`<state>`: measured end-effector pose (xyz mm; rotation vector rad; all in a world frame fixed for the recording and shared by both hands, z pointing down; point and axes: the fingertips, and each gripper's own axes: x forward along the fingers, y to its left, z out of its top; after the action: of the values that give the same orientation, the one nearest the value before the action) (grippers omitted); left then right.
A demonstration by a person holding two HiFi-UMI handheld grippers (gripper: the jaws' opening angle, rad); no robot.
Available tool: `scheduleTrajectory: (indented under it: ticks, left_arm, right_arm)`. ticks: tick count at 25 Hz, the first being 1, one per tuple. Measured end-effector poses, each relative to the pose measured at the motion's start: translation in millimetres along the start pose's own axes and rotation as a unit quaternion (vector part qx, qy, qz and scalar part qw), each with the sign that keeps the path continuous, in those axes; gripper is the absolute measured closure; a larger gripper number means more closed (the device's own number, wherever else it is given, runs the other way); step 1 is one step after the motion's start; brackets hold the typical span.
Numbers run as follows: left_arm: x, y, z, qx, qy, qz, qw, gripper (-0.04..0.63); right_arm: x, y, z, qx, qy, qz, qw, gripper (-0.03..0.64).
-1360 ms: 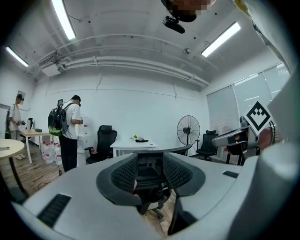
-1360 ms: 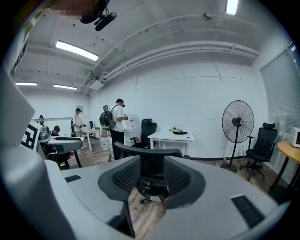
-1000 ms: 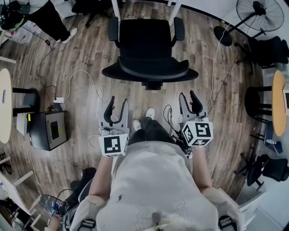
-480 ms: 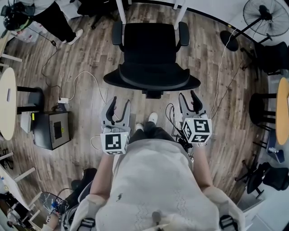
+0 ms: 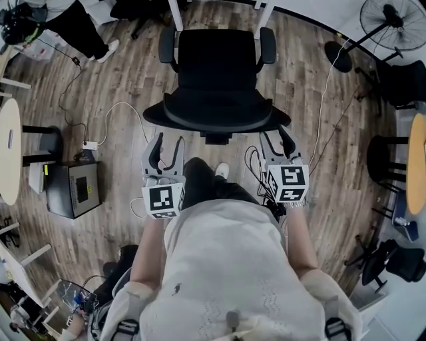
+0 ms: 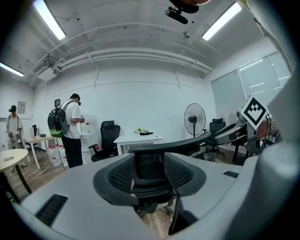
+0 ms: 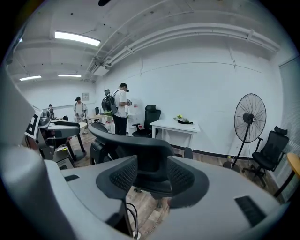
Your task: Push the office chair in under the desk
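The black office chair (image 5: 216,63) stands with its seat toward the white desk legs (image 5: 174,13) at the top of the head view, its curved backrest (image 5: 216,118) facing me. My left gripper (image 5: 168,143) is open just behind the backrest's left end, not touching it. My right gripper (image 5: 275,138) is open close behind the right end. In the left gripper view the backrest rim (image 6: 187,144) crosses beyond the open jaws, with the white desk (image 6: 138,139) farther off. In the right gripper view the backrest (image 7: 126,138) lies just past the tips, with the desk (image 7: 183,125) behind it.
Cables (image 5: 113,116) trail over the wood floor on the left near a black box (image 5: 74,192). A standing fan (image 5: 389,20) and other black chairs (image 5: 399,73) are at the right. Round tables (image 5: 6,153) flank both sides. A person (image 5: 73,26) stands at the top left.
Both grippers have moved forward toward the chair's backrest as the person stepped closer. The gap between the fingertips and the backrest has shrunk. The jaws stay apart.
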<state>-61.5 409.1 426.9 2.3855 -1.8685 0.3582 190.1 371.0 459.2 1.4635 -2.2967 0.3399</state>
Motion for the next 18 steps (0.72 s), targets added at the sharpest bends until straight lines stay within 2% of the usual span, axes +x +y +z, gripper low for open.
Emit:
scheduleTrajectory:
  ticks: [6,12,18]
  left_arm:
    - [17.9,10.5,-19.5,0.005,0.025,0.01,0.9996,0.391]
    - [47.2,19.1,-34.8,0.005,0.044,0.006,0.999,0.388]
    - [69.8,38.9,-46.1,0.021,0.056,0.009,0.9982,0.365]
  right_arm:
    - [18.9,-10.6,-8.3,0.031,0.013,0.006,0.999,0.41]
    - [46.3,-23.1,-14.2,0.005,0.034,-0.012,0.999,0.405]
    - [71.8,-24.4,-15.2,-0.01,0.041,-0.019,0.999,0.375]
